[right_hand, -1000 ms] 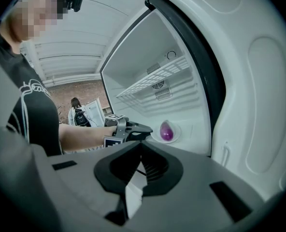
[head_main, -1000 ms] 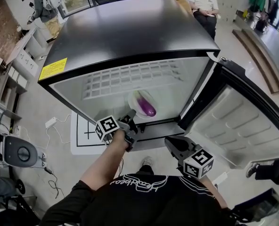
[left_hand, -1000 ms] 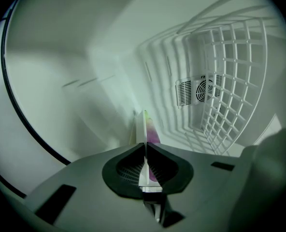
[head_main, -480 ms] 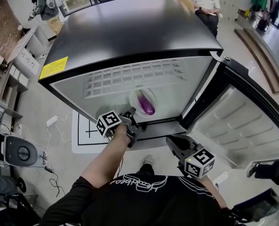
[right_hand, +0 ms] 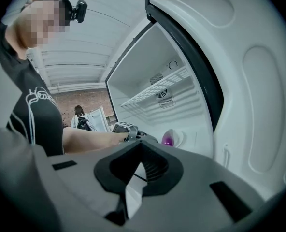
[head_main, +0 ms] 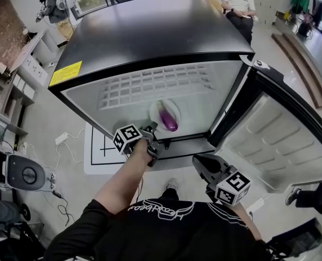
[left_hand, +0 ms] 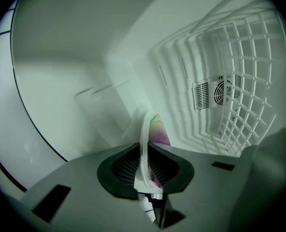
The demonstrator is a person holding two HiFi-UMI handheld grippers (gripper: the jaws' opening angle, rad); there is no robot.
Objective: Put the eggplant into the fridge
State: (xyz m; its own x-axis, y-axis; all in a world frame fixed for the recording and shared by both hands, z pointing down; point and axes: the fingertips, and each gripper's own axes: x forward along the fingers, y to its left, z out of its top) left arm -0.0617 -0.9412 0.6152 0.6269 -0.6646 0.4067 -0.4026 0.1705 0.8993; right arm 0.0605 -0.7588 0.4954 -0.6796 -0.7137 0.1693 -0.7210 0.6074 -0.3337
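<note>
Moved: very little since a second ago; the left gripper [head_main: 152,128] and its plate [head_main: 156,112] have crept a tiny bit deeper into the fridge [head_main: 150,37].
Eggplant: the purple eggplant [head_main: 168,118] lies on the white plate, just past the left gripper's tips and inside the fridge.
Plate: its near rim sits between the left gripper's jaws, and the rest sticks out ahead of the tips.
Left gripper: it pinches the plate's rim. The jaws are just starting to open, with the rim between them.
Right gripper: the right gripper [head_main: 200,163] waits outside the fridge, behind the left gripper and off to its right. Its jaws are pressed together with nothing between them.
Wire shelf: the white wire shelf [head_main: 150,88] is ahead of the left gripper, past the plate.
Fan vent: a small fan vent [left_hand: 220,92] sits on the back wall, far ahead of the left gripper's tips.
Door: the fridge door [head_main: 275,140] is swung wide open, to the right of the right gripper.
People: some people [head_main: 237,1] are well beyond the fridge, far from both grippers.
</note>
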